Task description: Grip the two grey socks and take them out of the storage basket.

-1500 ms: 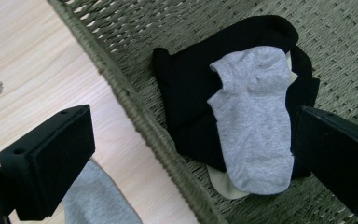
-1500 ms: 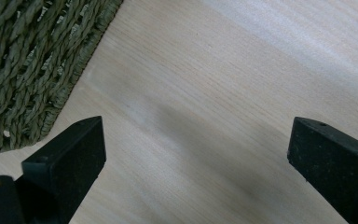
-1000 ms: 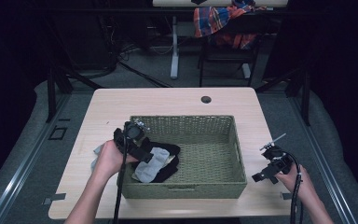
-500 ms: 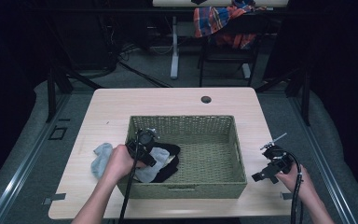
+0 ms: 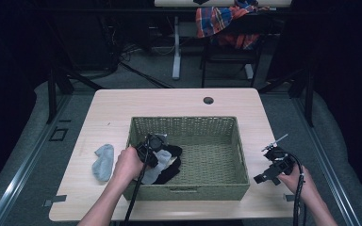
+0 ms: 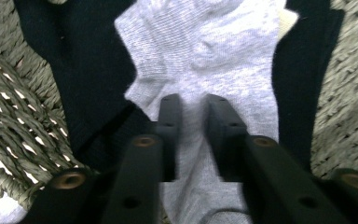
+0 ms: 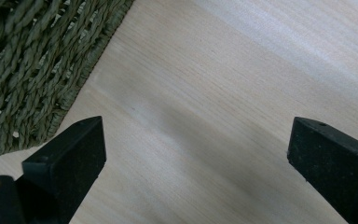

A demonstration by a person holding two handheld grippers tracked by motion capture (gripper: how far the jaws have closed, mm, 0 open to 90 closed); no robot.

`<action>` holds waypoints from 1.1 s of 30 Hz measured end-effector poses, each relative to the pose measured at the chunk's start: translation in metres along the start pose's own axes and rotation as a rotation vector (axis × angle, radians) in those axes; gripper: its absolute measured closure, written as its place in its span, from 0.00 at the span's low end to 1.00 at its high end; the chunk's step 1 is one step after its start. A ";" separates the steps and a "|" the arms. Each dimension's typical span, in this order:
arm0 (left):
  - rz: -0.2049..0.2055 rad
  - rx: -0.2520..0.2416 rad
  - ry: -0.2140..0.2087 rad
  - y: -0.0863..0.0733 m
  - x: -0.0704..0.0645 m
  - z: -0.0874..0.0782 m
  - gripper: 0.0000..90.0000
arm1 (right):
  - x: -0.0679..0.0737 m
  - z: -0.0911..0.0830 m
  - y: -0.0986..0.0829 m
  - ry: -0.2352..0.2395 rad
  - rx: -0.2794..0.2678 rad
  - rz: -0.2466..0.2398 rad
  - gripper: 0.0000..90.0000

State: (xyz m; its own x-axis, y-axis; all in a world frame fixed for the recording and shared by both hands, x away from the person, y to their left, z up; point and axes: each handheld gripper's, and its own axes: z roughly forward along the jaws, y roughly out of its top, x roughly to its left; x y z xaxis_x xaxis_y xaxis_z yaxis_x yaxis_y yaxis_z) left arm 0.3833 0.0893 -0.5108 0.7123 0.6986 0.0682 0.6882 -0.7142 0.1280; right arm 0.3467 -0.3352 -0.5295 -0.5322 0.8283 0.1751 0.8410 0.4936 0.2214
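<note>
High view: left gripper was down in the left end of the woven basket, over a pile of socks; right gripper sat out on the desk, just right of the basket.
Left gripper state: jaws nearly together, pinching a fold of the grey sock; a thin strip of fabric sat between them.
Right gripper state: jaws wide apart, nothing between them, bare desk under it.
Sock position: grey sock lay on top of a black sock, in the basket's left end. A second grey sock lay on the desk left of the basket.
Risk 1: grip was on a shallow fold, so the sock could slip out on the lift.
Risk 2: the black sock sat directly under the grey one; the jaws may have caught both layers, so it could come up too.
Risk 3: basket wall was close to the left gripper; a low exit could snag the weave or drag the basket.
Risk 4: can't tell whether the jaw tips had reached the basket floor.
</note>
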 end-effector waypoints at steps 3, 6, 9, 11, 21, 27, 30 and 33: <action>0.017 -0.015 0.008 -0.002 -0.003 -0.005 0.96 | 0.000 -0.002 -0.001 -0.008 -0.004 0.005 0.05; 0.030 -0.033 -0.007 -0.004 -0.004 -0.010 0.96 | 0.000 -0.003 -0.002 -0.002 -0.012 0.006 0.05; 0.031 -0.072 -0.015 -0.007 -0.003 -0.020 0.96 | 0.000 -0.003 -0.002 -0.004 -0.009 0.001 0.04; 0.027 -0.099 -0.019 -0.009 -0.003 -0.027 0.96 | 0.000 -0.003 -0.001 -0.003 -0.010 0.002 0.04; 0.042 -0.208 -0.023 -0.014 -0.001 -0.050 0.96 | 0.001 0.001 -0.001 0.002 -0.045 0.029 0.04; 0.027 -0.242 -0.037 -0.018 0.002 -0.057 0.96 | 0.001 0.002 0.004 0.007 -0.039 0.022 0.05; 0.024 -0.253 -0.038 -0.020 0.003 -0.059 0.96 | 0.001 -0.001 0.006 -0.010 -0.022 -0.009 0.05; 0.023 -0.272 -0.052 -0.020 0.002 -0.064 0.96 | 0.002 0.000 0.006 -0.006 -0.016 0.000 0.05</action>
State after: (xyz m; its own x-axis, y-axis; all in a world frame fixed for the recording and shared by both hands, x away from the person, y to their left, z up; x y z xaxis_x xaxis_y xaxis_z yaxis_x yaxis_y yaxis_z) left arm 0.3621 0.1084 -0.4499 0.7380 0.6743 0.0245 0.6145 -0.6867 0.3883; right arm 0.3511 -0.3306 -0.5278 -0.5312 0.8301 0.1695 0.8396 0.4889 0.2369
